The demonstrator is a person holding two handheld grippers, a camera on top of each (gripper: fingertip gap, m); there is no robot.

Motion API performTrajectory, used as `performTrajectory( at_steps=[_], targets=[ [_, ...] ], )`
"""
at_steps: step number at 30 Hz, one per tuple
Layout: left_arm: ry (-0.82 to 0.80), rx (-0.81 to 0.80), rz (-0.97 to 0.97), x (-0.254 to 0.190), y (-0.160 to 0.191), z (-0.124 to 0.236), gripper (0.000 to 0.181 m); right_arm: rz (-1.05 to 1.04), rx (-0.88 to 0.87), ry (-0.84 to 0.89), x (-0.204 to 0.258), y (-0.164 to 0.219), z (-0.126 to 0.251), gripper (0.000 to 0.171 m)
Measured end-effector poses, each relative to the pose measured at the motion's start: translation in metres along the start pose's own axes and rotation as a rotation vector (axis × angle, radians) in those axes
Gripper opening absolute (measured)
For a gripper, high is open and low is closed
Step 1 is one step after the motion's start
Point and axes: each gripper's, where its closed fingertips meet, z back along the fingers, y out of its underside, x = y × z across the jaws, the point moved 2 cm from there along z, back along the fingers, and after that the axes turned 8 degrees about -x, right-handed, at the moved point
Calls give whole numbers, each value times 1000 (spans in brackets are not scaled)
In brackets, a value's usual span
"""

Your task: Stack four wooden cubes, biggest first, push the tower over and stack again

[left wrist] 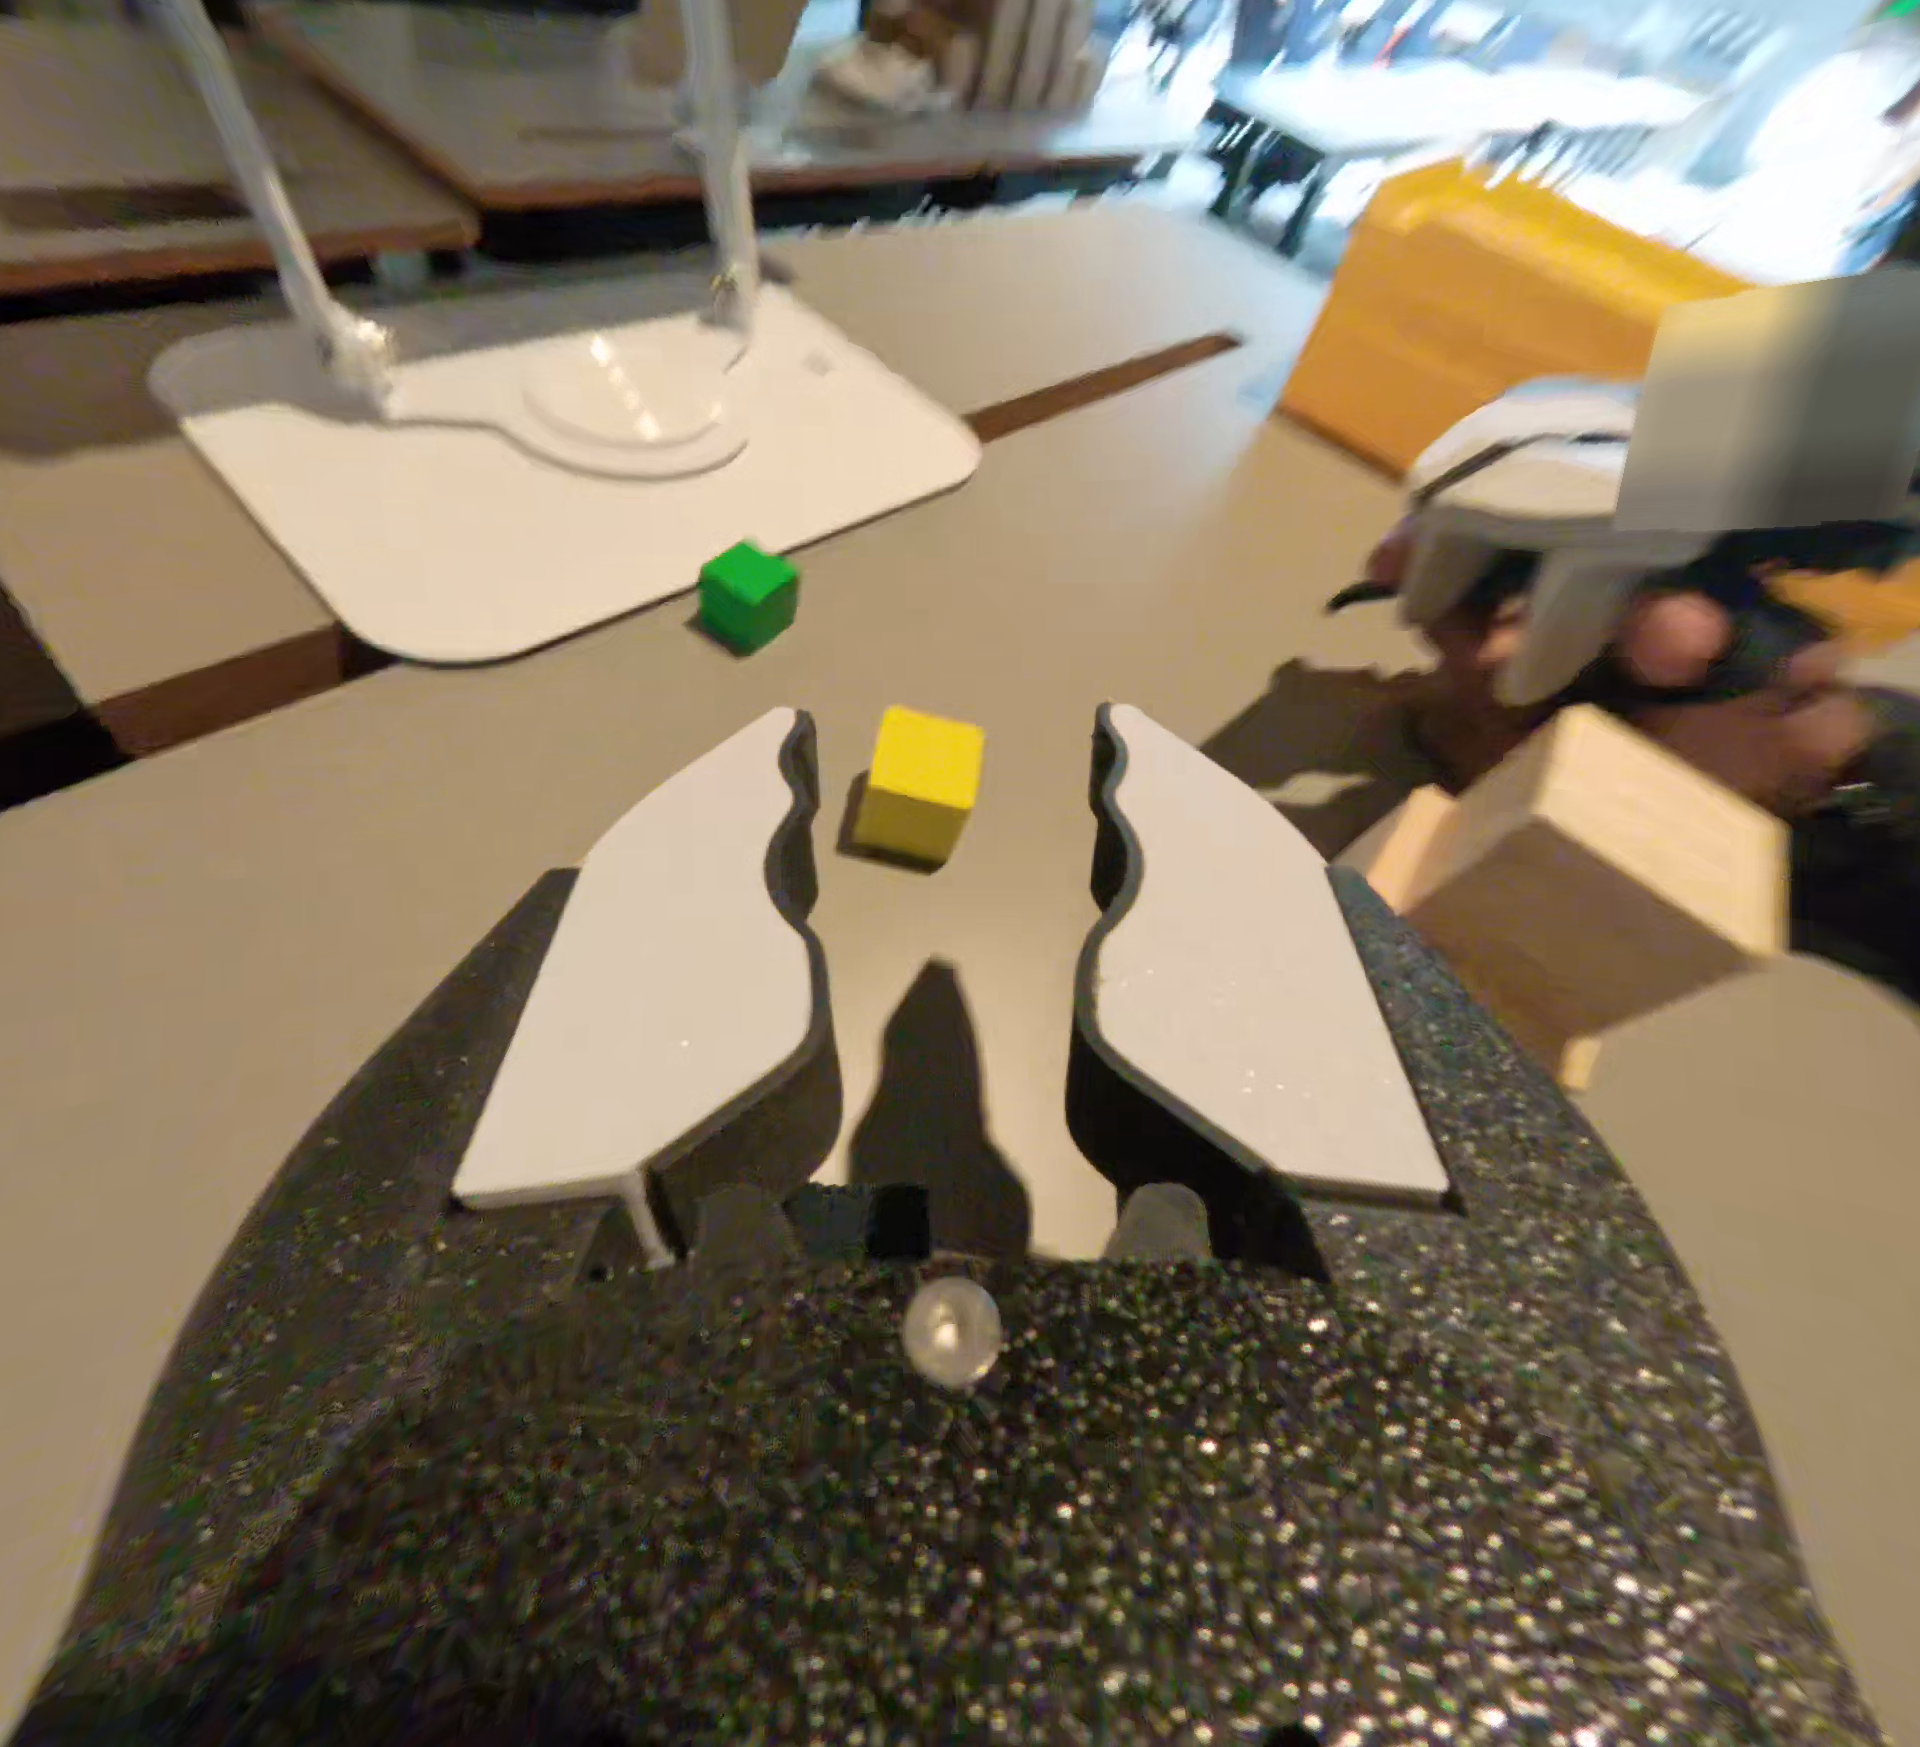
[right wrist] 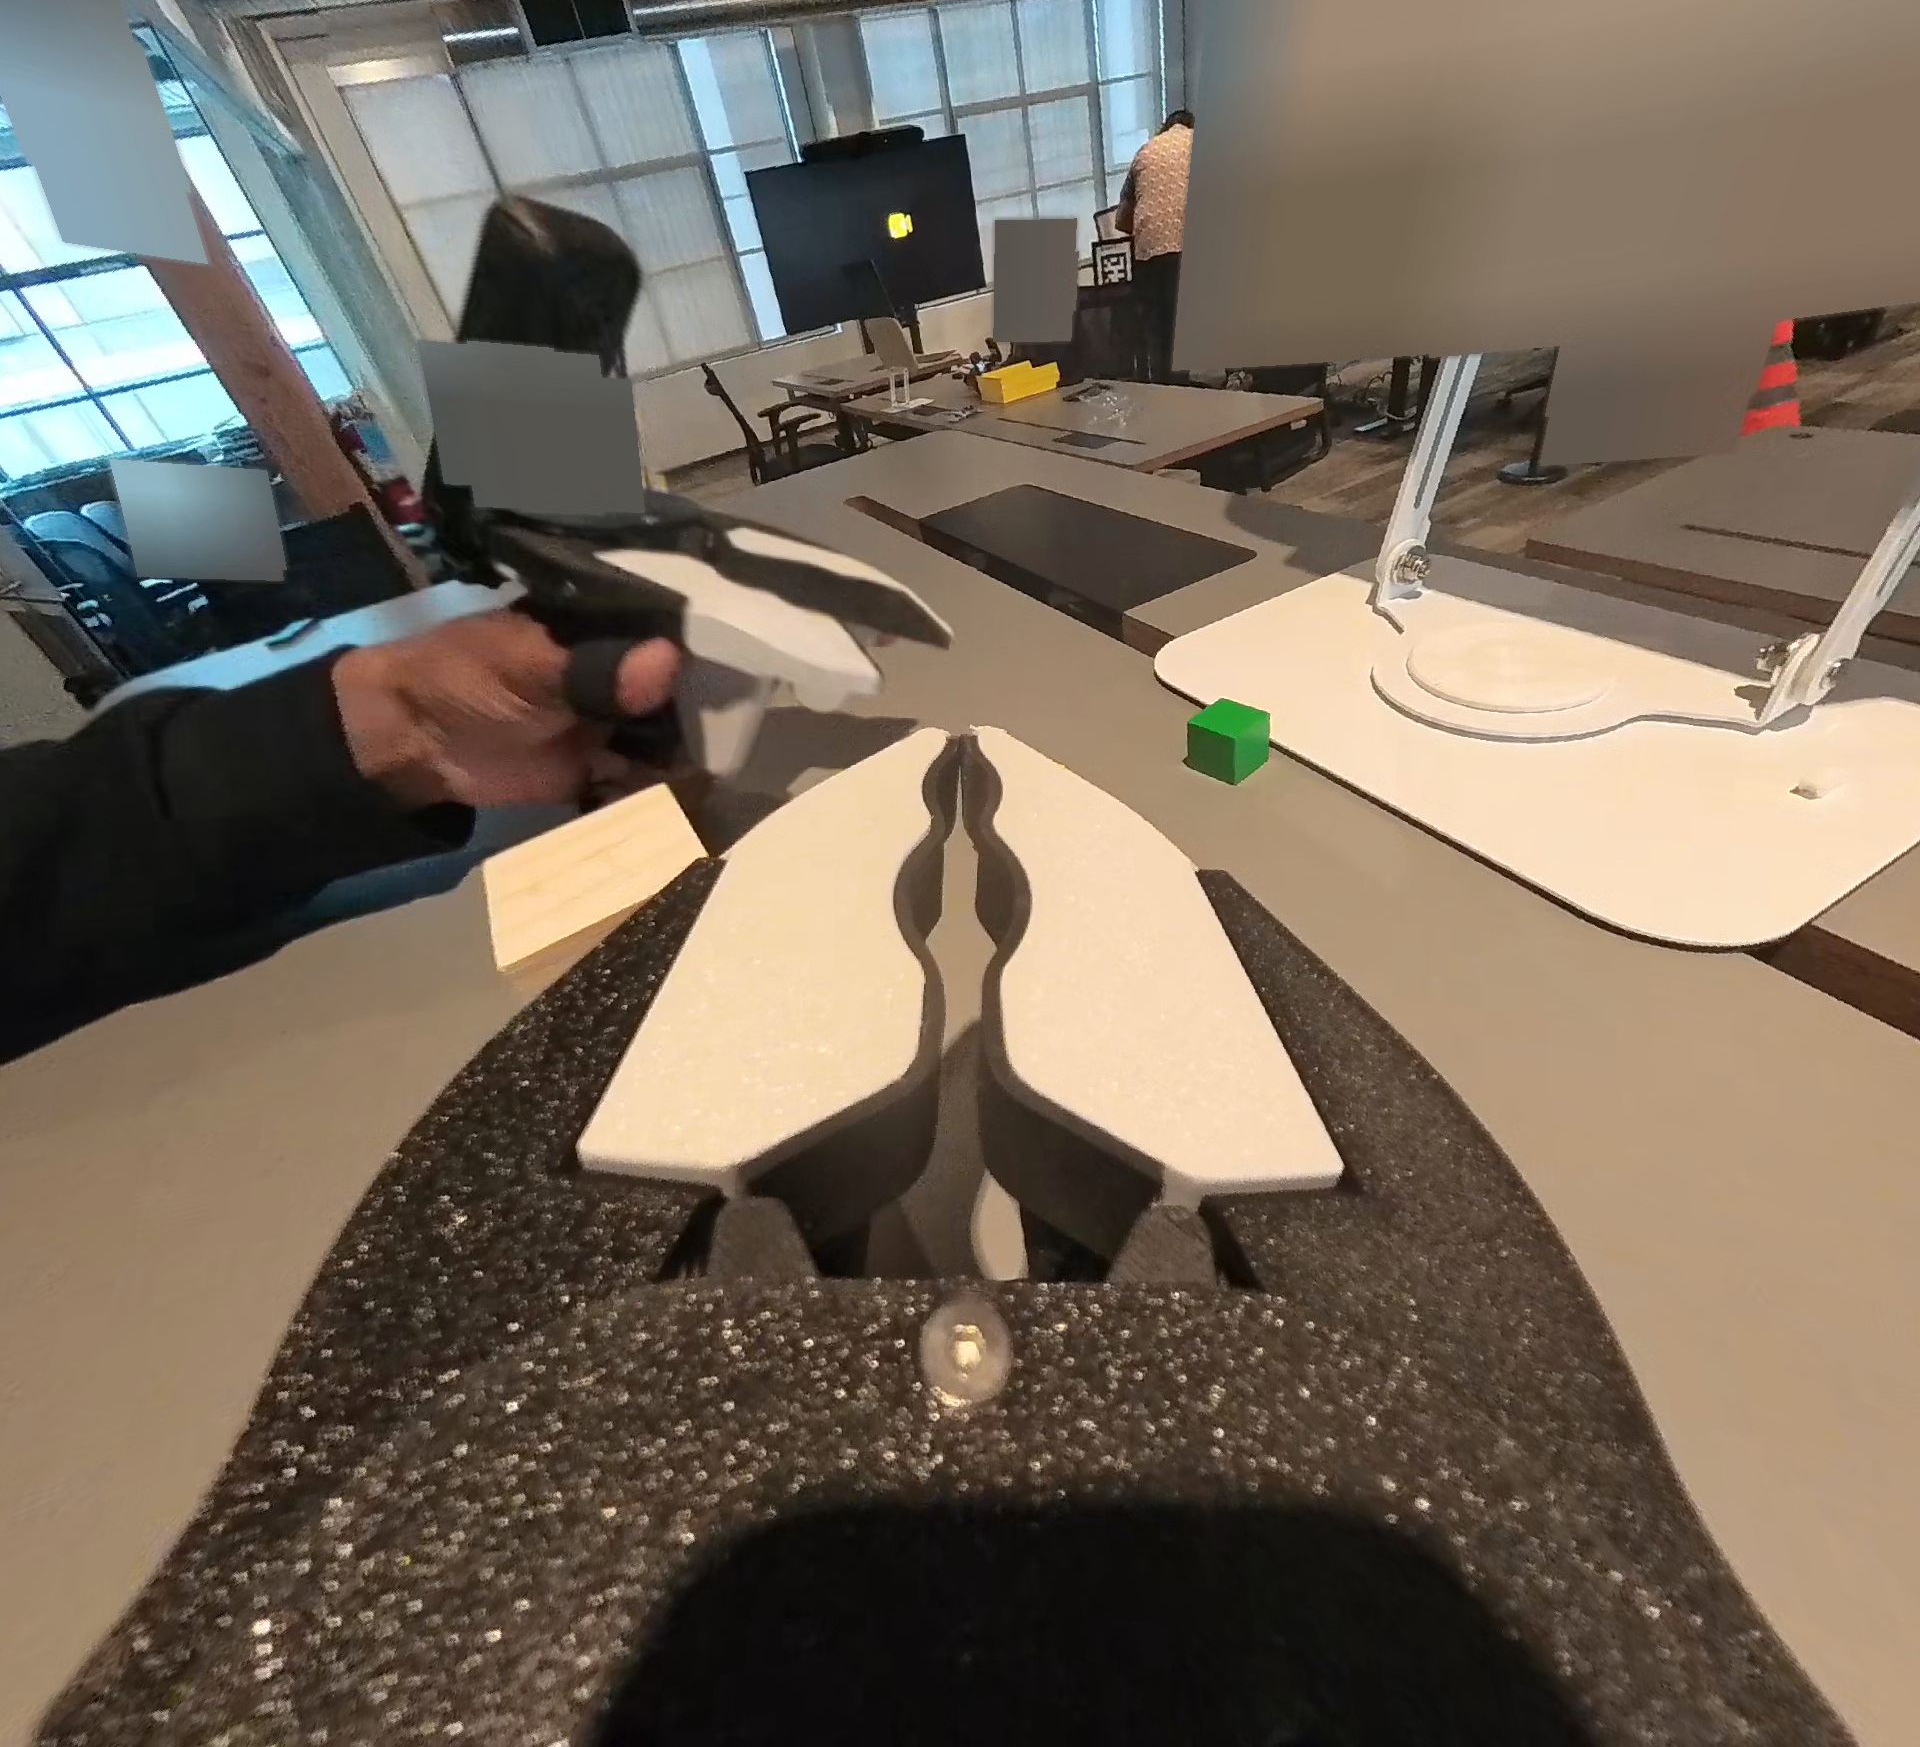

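Note:
My left gripper (left wrist: pixel 951 723) is open and low over the grey table (left wrist: pixel 312 970). A small yellow cube (left wrist: pixel 920 788) sits on the table between its fingertips, nearer the left finger and touching neither. A smaller green cube (left wrist: pixel 748 598) stands farther ahead, by the white base; it also shows in the right wrist view (right wrist: pixel 1228 739). A large plain wooden cube (left wrist: pixel 1590 866) stands to the right, also in the right wrist view (right wrist: pixel 592 876). My right gripper (right wrist: pixel 961 743) is shut and empty above the table, beside the wooden cube. The yellow cube is hidden in the right wrist view.
A white stand base (left wrist: pixel 520 492) with two slanted white arms lies at the back of the table (right wrist: pixel 1558 814). A yellow bin (left wrist: pixel 1455 326) stands at the far right. The hand-held left gripper (right wrist: pixel 883 658) hovers left of my right fingers. Other tables and a dark screen stand behind.

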Motion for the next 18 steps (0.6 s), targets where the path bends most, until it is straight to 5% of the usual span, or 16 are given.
performTrajectory(
  at_steps=[8, 18],
  targets=[
    [-106, 301, -184, 6, 34, -33, 46, 2, -3, 0, 0, 0, 0, 0],
    [-89, 359, -118, 9, 41, -33, 27, 7, -8, -1, 0, -1, 1, 0]
  ],
)
